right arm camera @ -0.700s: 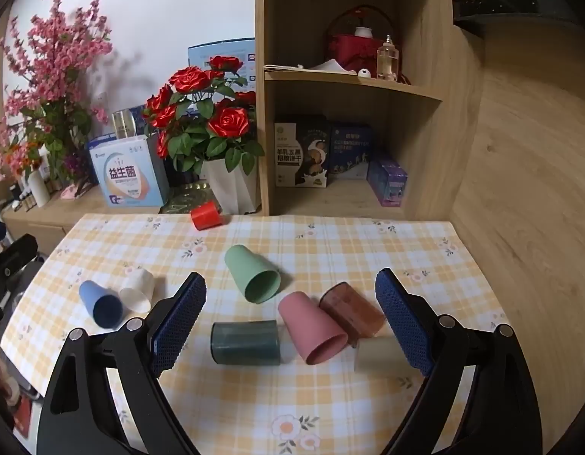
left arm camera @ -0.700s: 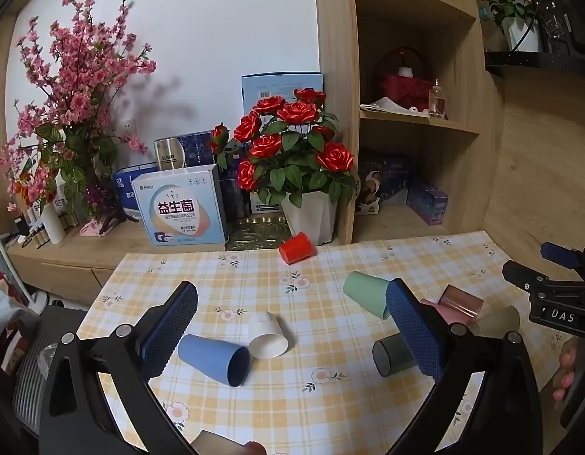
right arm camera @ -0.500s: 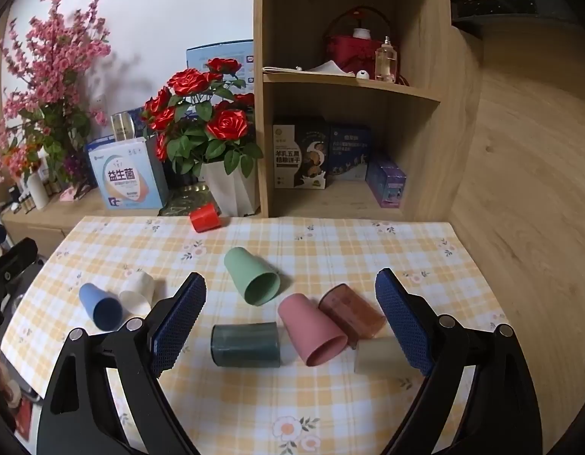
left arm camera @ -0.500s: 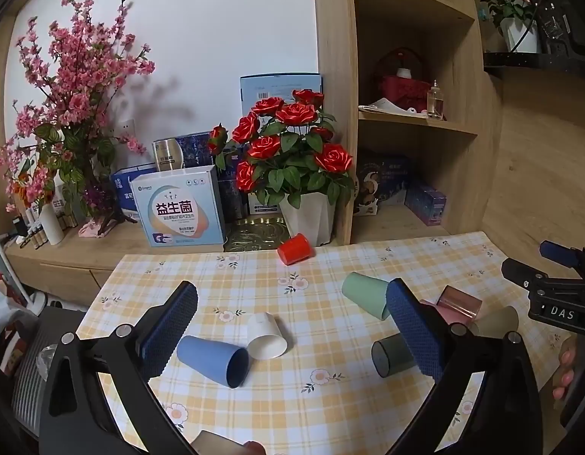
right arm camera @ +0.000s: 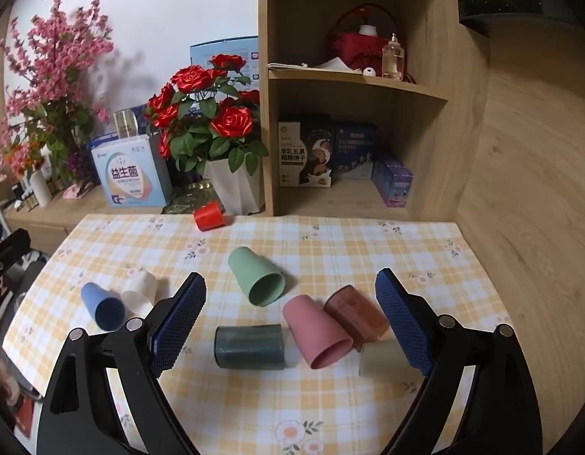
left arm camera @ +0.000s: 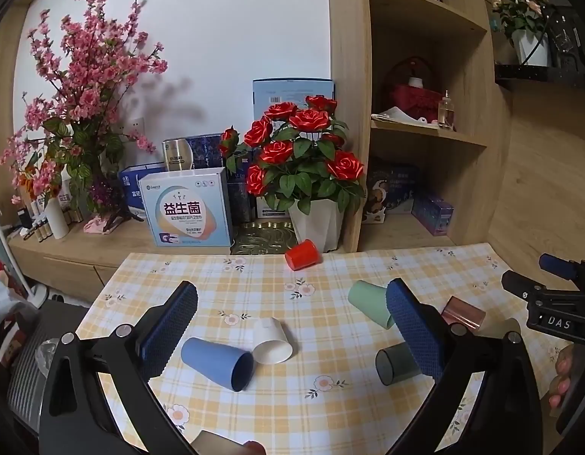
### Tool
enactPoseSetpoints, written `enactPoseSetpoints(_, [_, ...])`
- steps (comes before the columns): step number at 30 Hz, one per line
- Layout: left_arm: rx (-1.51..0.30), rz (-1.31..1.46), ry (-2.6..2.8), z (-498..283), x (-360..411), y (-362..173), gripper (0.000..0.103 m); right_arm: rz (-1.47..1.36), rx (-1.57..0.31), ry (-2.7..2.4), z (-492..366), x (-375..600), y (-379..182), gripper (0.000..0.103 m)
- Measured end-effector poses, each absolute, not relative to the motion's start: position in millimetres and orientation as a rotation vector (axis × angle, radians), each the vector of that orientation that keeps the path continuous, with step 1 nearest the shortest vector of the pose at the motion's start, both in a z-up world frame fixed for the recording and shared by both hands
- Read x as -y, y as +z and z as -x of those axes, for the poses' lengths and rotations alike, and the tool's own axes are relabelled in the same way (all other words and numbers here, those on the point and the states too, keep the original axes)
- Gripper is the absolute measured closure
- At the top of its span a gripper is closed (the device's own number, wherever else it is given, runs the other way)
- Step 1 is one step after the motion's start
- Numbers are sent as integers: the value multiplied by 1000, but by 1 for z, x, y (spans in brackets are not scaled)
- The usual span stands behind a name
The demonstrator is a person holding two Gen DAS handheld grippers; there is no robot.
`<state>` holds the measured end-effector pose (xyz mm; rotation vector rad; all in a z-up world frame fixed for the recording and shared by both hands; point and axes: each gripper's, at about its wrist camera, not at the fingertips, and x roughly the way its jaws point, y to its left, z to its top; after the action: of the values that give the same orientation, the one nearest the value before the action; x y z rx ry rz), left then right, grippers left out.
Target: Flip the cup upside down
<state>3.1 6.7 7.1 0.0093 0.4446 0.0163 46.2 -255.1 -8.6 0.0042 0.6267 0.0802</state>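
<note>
Left wrist view: the left tongs (left arm camera: 292,326) are held wide apart and empty above the yellow checked desk (left arm camera: 330,390), where a blue plastic cup (left arm camera: 216,363) lies on its side touching a white cup (left arm camera: 271,340). Seen from the right wrist, the right tongs (right arm camera: 290,322) are likewise spread, framing a dark green cup (right arm camera: 250,346), a pink cup (right arm camera: 316,334) and a brown translucent cup (right arm camera: 356,317), all lying down.
</note>
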Motion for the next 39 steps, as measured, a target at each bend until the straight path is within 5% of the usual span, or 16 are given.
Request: enactPoseSetpoints(39, [-446, -21, 23, 2, -6, 13, 6, -7, -611, 75, -42, 260, -2, 15])
